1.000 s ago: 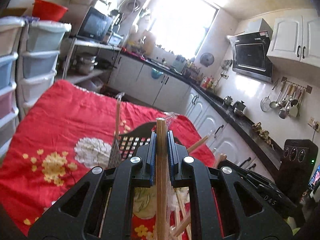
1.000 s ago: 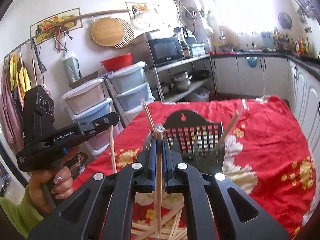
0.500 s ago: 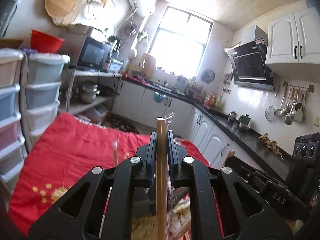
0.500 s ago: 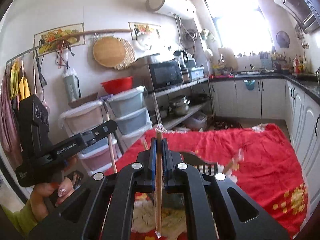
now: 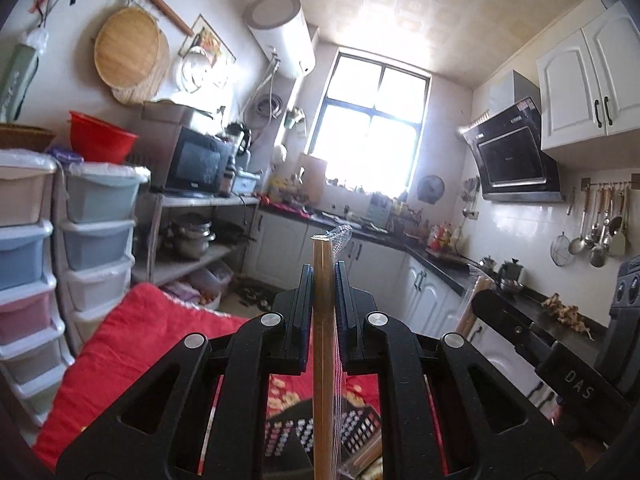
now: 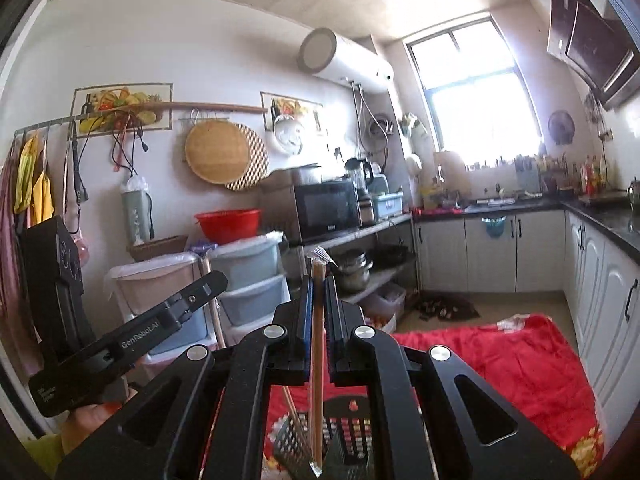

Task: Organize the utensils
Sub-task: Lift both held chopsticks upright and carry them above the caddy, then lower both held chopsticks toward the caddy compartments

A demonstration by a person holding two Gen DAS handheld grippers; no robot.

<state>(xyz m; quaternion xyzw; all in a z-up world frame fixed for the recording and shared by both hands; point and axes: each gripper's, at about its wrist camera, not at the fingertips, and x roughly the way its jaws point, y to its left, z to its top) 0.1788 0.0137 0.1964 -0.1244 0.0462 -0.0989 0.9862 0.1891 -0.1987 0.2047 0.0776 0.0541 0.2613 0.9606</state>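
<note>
My left gripper (image 5: 323, 276) is shut on a pair of wooden chopsticks in a clear wrapper (image 5: 322, 344), held upright. My right gripper (image 6: 317, 288) is shut on another wrapped pair of chopsticks (image 6: 317, 364), also upright. Both are raised above a black perforated utensil basket (image 5: 320, 432) on the red flowered cloth (image 5: 132, 344); the basket also shows in the right wrist view (image 6: 344, 436), with a chopstick (image 6: 291, 408) leaning in it. The right gripper's body (image 5: 560, 364) shows at the right of the left wrist view, and the left gripper's body (image 6: 120, 344) at the left of the right wrist view.
Stacked plastic drawers (image 5: 80, 240) stand left of the table. A shelf with a microwave (image 5: 196, 168) is behind them. White cabinets and a dark counter (image 5: 432, 264) run along the far and right sides. Loose wrapped chopsticks (image 5: 362, 460) lie by the basket.
Both grippers have lifted and tilted upward with their chopsticks. The basket and table have dropped to the bottom of both views, and more of the walls and ceiling shows.
</note>
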